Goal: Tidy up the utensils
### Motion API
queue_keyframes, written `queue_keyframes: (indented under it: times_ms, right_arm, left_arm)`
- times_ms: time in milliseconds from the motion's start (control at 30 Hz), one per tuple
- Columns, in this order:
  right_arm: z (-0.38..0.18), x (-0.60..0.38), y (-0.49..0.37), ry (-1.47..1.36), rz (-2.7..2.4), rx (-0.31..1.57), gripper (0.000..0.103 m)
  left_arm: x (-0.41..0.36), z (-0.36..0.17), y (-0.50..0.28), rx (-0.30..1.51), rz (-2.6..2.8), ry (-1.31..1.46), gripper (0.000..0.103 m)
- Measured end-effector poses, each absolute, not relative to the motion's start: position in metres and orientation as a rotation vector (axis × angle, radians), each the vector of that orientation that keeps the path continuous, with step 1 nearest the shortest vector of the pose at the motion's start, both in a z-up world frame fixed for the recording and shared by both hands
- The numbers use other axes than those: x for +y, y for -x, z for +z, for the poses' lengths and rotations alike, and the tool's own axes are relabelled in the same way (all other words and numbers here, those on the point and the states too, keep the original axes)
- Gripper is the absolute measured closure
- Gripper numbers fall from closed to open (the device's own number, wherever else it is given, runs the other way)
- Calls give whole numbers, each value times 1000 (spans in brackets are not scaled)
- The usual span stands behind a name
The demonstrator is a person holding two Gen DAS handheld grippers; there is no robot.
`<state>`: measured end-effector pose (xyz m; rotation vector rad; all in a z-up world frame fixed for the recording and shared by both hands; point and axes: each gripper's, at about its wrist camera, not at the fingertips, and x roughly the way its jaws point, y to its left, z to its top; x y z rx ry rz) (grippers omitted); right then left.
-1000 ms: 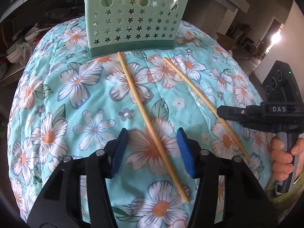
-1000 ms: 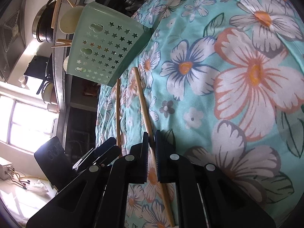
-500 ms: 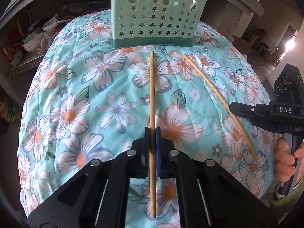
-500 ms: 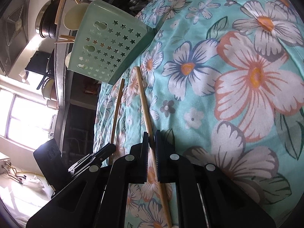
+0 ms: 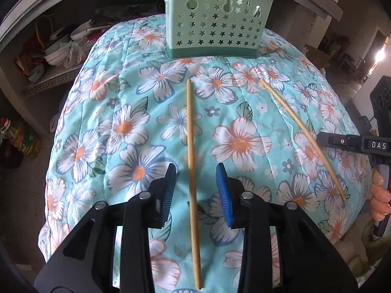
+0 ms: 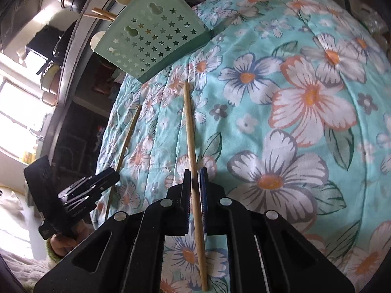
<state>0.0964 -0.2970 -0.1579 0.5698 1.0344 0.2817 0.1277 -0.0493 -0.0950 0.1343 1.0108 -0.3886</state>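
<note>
Two bamboo chopsticks are the business here, and both look like featherweights: thin, stiff, smooth-sided sticks that would roll or slither out of a loose pinch but will not bend or break under a firm one. In the left wrist view the left chopstick [image 5: 191, 161] runs straight up the middle of the frame, lying between the spread blue pads of the left gripper [image 5: 195, 190], which stands wide open with neither pad touching it. The right chopstick [image 6: 194, 180] sits in the lower centre of the right wrist view, pinched between the nearly closed pads of the right gripper [image 6: 195, 183], roughly mid-length, its far tip pointing toward the holder. I judge that a sensible place to hold: near the middle the stick balances and will not swing. The left one looks best taken the same way, pads square across the shaft. Both rest on a quilted floral cloth [image 5: 102, 127], turquoise with big white and orange blooms; it looks soft and puffy, so a stick may sink slightly and pads pressing down may drag fabric. The mint green utensil holder [image 5: 215, 26], pierced with stars, stands at the top centre of the left view at the cloth's far edge, with a few sticks already poking from it. Around it are dim shelves of bowls at upper left and a bright window at the far left of the right view.
</note>
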Motion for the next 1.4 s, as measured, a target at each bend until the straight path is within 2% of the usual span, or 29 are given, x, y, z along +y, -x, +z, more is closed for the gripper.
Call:
queue_keyframes:
  times_ms: [67,333,667,767,1100,1400]
  right_arm:
    - [-150,-294,-104,-529,264,1018,72]
    - [-137,-266,-139,-305,172,987,72]
    - [-151,-248,-156,-155,118,1010,73]
    - [-154,-247,-158,-136,108,1012,76]
    - [-156,-248,-164,-162,112,1018,95]
    - [-155,-253,-162,-214,125,1023,96]
  left_arm:
    - [-57,-94,-135,988,-390,-174,69]
    - [-78,-98,-170,944,-328,-270,69]
    - [-89,-113,-181,963,-314,-285,69]
    - [-89,-115,-182,964,-315,-280,69]
    - [-89,-116,-184,966,-317,-269,69]
    - [-88,-117,-185,966,-317,-269,69]
